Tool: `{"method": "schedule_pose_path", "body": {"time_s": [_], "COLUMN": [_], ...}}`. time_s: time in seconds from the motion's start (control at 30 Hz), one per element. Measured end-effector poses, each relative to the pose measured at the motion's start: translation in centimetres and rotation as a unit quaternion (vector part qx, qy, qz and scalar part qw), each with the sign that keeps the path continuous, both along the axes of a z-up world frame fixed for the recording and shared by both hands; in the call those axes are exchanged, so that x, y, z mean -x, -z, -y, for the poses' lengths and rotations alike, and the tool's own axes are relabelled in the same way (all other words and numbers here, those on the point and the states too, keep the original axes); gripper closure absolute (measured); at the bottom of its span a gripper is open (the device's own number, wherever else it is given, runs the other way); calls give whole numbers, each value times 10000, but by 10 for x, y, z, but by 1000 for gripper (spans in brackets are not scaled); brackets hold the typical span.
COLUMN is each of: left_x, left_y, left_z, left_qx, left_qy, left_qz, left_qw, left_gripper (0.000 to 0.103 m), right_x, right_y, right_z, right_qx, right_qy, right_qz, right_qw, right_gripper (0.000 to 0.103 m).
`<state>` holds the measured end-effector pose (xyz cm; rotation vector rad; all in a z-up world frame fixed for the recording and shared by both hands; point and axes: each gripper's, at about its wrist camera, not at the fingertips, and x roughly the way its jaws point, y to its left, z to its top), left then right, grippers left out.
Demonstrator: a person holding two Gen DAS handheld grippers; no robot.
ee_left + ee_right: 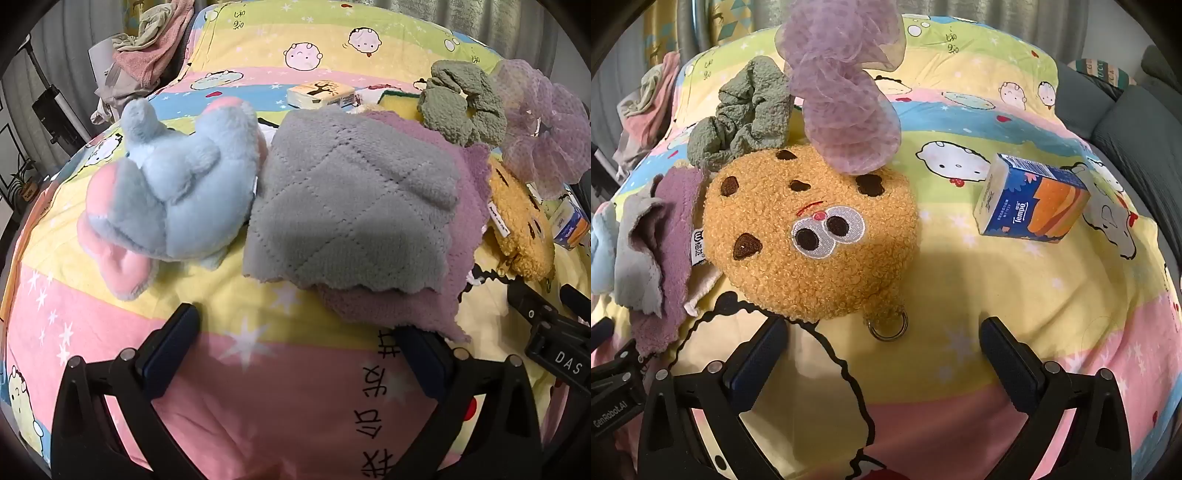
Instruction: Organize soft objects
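Observation:
On the cartoon bedspread (295, 369) lie a blue and pink plush toy (173, 199) and a grey cloth (351, 206) over a purple cloth (465, 206). My left gripper (299, 350) hovers open just in front of them, with nothing between its fingers. A yellow cookie-shaped plush pouch (809, 229) with a metal ring (888, 326) and a black cord (846, 369) lies ahead of my open right gripper (882, 354). A green scrunchie (746, 110) and a sheer purple scrunchie (842, 99) rest behind the pouch.
A blue Tempo tissue pack (1030, 199) lies to the right of the pouch. Another tissue pack (319, 94) and a yellow sponge (399, 103) sit behind the cloths. Clothes are piled on a chair (147, 48) at the far left. Grey cushions (1137, 122) border the bed's right.

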<state>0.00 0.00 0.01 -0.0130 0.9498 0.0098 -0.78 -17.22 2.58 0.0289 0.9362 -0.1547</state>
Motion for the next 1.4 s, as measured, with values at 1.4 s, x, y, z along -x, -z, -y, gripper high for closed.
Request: {"method": "schedule_pose_path", "body": {"time_s": [1.4], "left_x": [10], "left_y": [-3], "left_z": [0], "left_qx": [25], "left_qy": [-16], "left_qz": [65], "left_qw": [10000], "left_gripper": [1], "right_x": [0], "right_y": [0], "right_z": [0], "right_qx": [-4], "right_qy": [-1], "right_qz": [3], "right_qw": [10000], "right_gripper": [0]}}
